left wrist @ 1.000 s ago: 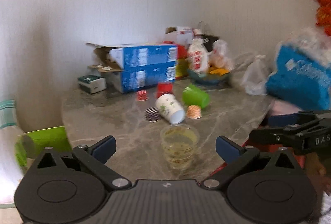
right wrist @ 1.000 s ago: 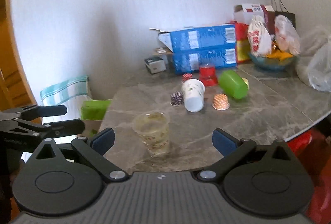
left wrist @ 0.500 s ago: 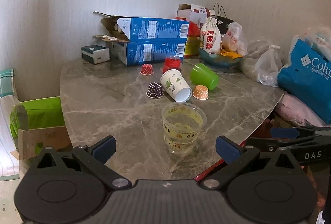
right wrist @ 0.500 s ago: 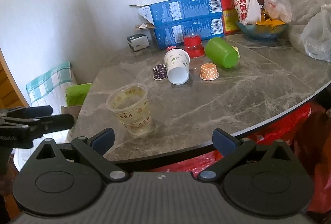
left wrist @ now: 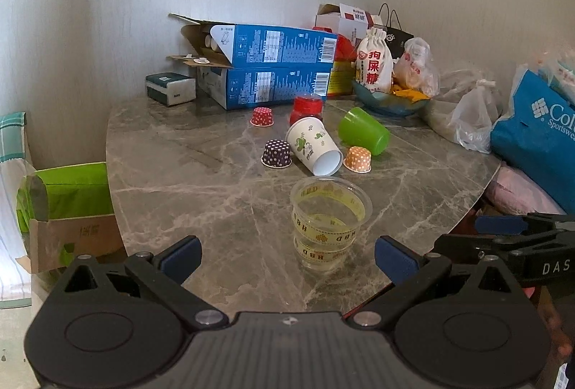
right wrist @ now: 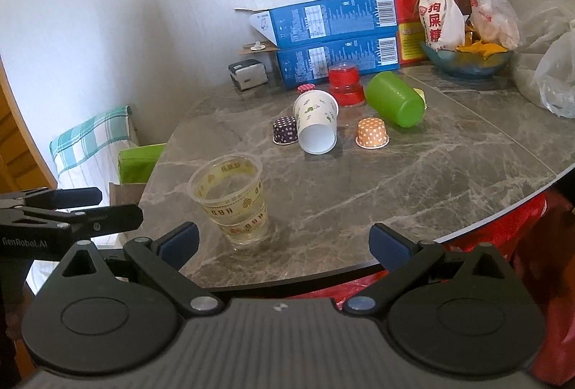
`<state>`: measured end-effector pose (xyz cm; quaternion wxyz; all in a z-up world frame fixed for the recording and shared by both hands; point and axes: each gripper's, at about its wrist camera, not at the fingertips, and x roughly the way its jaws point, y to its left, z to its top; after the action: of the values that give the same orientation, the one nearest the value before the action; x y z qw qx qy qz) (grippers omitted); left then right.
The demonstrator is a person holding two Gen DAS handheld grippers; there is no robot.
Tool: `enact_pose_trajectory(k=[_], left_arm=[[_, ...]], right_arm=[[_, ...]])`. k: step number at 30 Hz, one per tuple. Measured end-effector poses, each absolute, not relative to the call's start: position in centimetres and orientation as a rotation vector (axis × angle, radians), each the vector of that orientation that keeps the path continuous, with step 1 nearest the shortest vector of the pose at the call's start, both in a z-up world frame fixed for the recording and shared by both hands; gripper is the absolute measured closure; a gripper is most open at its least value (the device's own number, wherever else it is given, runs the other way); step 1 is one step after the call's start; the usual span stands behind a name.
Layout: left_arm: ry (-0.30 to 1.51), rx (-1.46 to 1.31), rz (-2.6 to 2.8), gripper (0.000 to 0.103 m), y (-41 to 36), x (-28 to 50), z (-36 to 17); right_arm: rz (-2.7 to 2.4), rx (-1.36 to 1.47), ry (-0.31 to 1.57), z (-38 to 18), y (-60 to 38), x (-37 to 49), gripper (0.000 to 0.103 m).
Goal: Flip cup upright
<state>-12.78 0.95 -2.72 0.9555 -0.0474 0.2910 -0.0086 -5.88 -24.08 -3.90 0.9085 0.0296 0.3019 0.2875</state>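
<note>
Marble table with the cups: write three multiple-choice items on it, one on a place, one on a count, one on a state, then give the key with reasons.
1. Where does the clear plastic cup with yellow bands stand relative to the white paper cup with green print?
A. Nearer the grippers
B. Behind it, by the blue boxes
C. Inside it

2. How many small dotted paper cupcake cups sit on the grey marble table?
A. One
B. Three
C. Five

3. How does the green plastic cup lie?
A. Upright
B. On its side
C. Held in a gripper

Key: 1 A, the clear cup is closest in both views. 2 B, a red one, a purple one and an orange one. 3 B, it lies tipped over, and the left gripper and right gripper are both open and empty.
</note>
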Motion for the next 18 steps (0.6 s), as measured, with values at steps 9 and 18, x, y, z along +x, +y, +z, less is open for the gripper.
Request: enact_pose_trajectory(k=[9, 18], left_arm=[[0.597, -0.093, -0.013, 0.0, 0.87, -12.71, -3.16], [0.595, -0.108, -0.013, 0.0, 1.04, -13.02, -3.21]], right_arm=[[0.597, 0.048, 0.628, -4.19, -23.94, -5.57, 0.001], [0.6, 0.046, 0.625, -4.15, -23.99, -5.62, 0.001]])
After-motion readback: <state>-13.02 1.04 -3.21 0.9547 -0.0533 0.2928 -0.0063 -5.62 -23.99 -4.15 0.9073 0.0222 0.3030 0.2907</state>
